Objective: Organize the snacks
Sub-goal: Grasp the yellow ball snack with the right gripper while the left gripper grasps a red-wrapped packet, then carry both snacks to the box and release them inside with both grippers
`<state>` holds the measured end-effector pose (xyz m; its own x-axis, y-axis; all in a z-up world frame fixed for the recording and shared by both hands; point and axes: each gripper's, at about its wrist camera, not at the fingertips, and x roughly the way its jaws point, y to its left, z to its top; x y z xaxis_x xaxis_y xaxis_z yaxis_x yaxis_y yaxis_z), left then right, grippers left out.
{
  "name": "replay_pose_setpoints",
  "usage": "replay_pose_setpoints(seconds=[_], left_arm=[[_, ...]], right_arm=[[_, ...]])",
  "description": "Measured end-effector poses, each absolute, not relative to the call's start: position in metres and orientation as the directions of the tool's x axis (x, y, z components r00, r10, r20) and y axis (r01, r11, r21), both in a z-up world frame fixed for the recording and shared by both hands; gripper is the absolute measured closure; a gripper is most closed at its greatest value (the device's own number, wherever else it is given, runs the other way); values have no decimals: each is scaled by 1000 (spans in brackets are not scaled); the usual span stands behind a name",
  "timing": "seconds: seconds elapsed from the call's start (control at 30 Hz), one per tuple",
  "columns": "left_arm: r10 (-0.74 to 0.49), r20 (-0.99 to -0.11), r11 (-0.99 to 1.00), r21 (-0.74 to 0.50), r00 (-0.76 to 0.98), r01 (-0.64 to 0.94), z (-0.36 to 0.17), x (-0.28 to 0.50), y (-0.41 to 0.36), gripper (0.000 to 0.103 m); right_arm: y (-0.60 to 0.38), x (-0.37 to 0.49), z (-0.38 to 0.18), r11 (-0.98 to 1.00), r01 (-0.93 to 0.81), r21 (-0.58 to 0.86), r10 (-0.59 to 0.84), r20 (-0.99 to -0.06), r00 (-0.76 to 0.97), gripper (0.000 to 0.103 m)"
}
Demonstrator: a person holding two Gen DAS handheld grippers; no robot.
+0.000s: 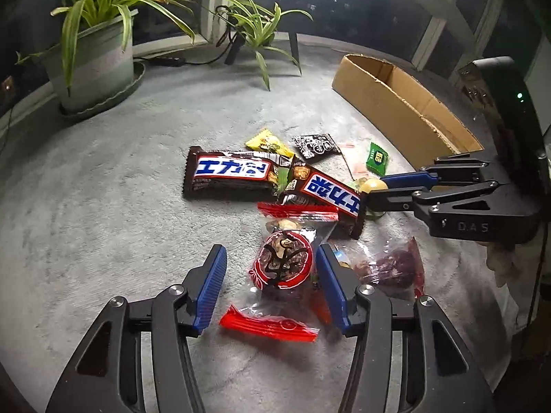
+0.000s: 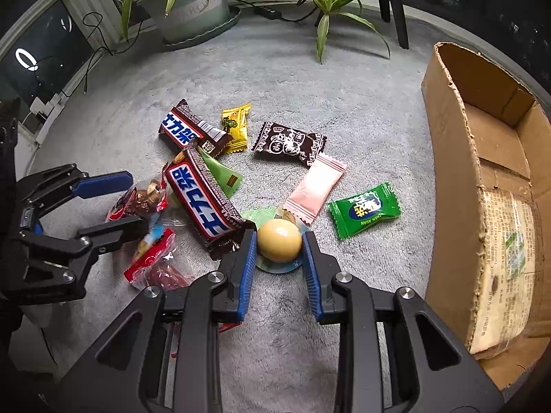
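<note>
Left tongs astride red-sealed snack packet

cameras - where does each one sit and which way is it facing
Left wrist: sits on the left gripper, looking down along its fingers at a red-ended snack packet on the grey carpet; the right gripper shows at the right edge.
Right wrist: sits on the right gripper, looking down at a round yellow candy between its pads; the left gripper shows at left.
Shared: snack pile, cardboard box, potted plant.
</note>
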<state>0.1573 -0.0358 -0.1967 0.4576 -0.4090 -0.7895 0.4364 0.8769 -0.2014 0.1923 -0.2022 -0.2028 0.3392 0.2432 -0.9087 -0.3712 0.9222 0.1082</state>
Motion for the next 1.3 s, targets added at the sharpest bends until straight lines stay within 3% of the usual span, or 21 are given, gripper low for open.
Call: replay_pose_setpoints(seconds=[0.03, 0.07, 0.17, 0.9, 1.3], left_arm=[[-425, -784, 874, -224, 452, 432, -197, 157, -35, 64], [-431, -783, 873, -236, 448, 427, -198, 157, -35, 68], [-428, -779, 878, -239, 459, 414, -198, 154, -34, 70], [-448, -687, 889, -279, 572, 362, -146, 130, -30, 70], [-540, -631, 835, -316, 557, 451, -123, 127, -95, 70]], right_arm=[[-203, 192, -202, 922, -370, 110, 245, -907, 342, 76], [-204, 191, -201, 922, -370, 110, 247, -906, 345, 76], [-205, 189, -197, 920, -374, 112, 252, -902, 351, 76], [-232, 166, -138, 907, -397, 144, 330, -827, 455, 76], [-311, 165, -98, 947, -288, 143, 286, -784, 551, 76]])
